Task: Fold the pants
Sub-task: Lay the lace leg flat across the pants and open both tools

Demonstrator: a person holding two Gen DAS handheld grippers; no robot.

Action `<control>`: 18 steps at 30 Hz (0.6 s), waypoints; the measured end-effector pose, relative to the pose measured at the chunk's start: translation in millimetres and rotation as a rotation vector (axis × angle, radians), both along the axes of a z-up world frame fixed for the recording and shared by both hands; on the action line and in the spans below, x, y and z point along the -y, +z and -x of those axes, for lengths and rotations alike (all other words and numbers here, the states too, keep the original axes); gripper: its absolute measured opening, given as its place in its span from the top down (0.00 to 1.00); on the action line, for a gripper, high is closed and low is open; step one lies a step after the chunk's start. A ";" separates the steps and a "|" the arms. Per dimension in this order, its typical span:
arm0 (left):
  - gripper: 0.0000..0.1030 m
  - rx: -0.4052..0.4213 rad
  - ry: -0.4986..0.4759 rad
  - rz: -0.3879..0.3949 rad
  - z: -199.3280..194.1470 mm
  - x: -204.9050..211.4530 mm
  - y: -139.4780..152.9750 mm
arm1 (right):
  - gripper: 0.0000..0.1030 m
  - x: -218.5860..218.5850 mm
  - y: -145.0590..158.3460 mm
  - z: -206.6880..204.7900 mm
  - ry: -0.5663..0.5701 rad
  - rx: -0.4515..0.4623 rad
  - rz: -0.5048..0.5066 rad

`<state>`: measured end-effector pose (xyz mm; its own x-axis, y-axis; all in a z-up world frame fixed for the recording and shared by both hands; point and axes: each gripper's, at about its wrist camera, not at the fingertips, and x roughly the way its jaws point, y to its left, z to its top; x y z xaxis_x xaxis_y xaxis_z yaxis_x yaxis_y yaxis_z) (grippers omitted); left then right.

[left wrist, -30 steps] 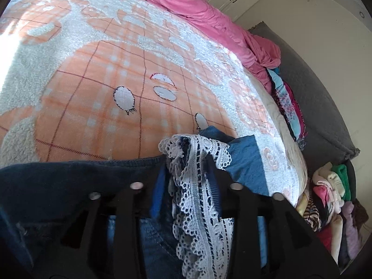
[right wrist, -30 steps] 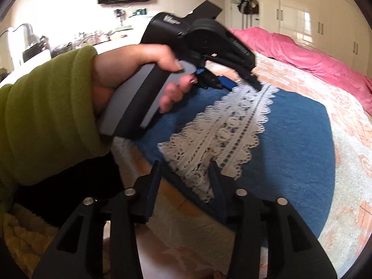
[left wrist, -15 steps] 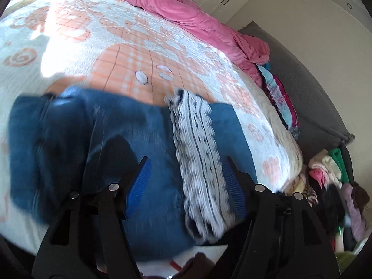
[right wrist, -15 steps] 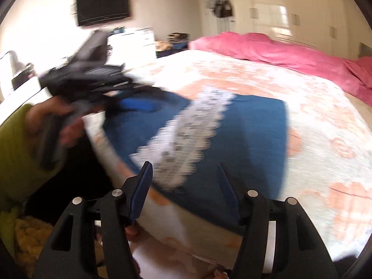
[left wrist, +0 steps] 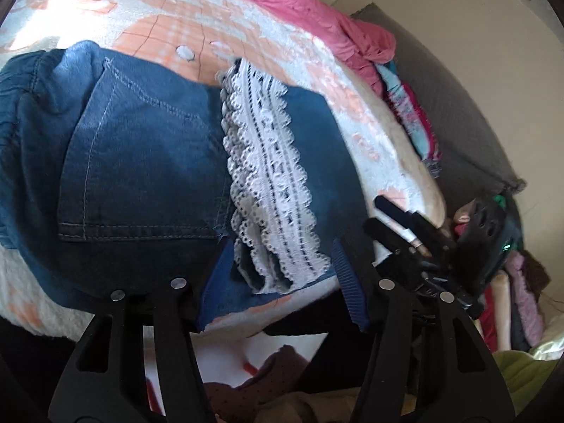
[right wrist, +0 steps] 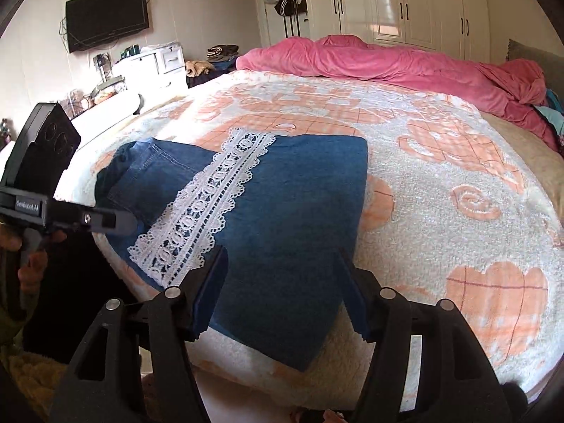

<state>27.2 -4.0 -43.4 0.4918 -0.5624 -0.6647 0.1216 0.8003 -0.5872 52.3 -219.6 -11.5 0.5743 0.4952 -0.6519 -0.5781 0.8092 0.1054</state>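
The blue denim pants (right wrist: 289,211) lie folded flat on the bed's near edge, a white lace strip (right wrist: 211,204) running across the top. In the left wrist view the pants (left wrist: 141,162) show a back pocket, with the lace strip (left wrist: 271,183) to its right. My left gripper (left wrist: 282,282) hovers just off the bed edge, its jaws closing, with no pad pressing on the cloth. It also shows at the left of the right wrist view, left gripper (right wrist: 105,220). My right gripper (right wrist: 282,285) hangs over the pants' near corner, jaws opening and holding nothing.
An orange-and-white blanket (right wrist: 440,183) covers the bed. A pink duvet (right wrist: 387,60) is bunched along the far side. A pile of clothes (left wrist: 521,299) sits on the floor beside a grey headboard (left wrist: 458,105). White wardrobes (right wrist: 405,7) and a wall television (right wrist: 105,17) stand beyond.
Both grippers have let go of the lace-trimmed edge and drawn back towards the bed's near edge. The pants now rest folded on the blanket.
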 end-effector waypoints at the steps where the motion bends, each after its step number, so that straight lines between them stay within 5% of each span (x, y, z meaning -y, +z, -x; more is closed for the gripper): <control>1: 0.51 -0.008 0.004 -0.012 -0.8 2.6 -2.9 | 0.41 -1.0 -1.0 -0.8 0.005 -0.002 0.003; 5: 0.52 -0.005 -0.003 -0.079 -3.6 15.1 -10.1 | 0.35 -2.5 -1.5 -1.1 0.012 0.002 0.011; 6: 0.56 -0.005 -0.007 -0.092 -4.5 18.3 -11.0 | 0.35 -2.6 -2.4 -2.1 0.014 0.003 0.011; 8: 0.80 -0.010 -0.015 -0.135 -5.9 25.0 -13.4 | 0.35 -2.9 -3.9 -3.8 0.011 0.001 0.019; 10: 0.86 -0.002 -0.035 -0.145 -3.7 29.4 -11.8 | 0.35 -3.6 -6.4 -5.8 0.007 -0.002 0.036; 16: 0.80 0.023 -0.061 -0.238 6.3 39.6 -11.8 | 0.35 2.4 -3.6 -2.6 -0.005 0.003 0.003; 18: 0.77 0.014 -0.048 -0.216 4.1 34.7 -13.7 | 0.35 -3.5 -1.6 0.8 0.031 0.018 -0.004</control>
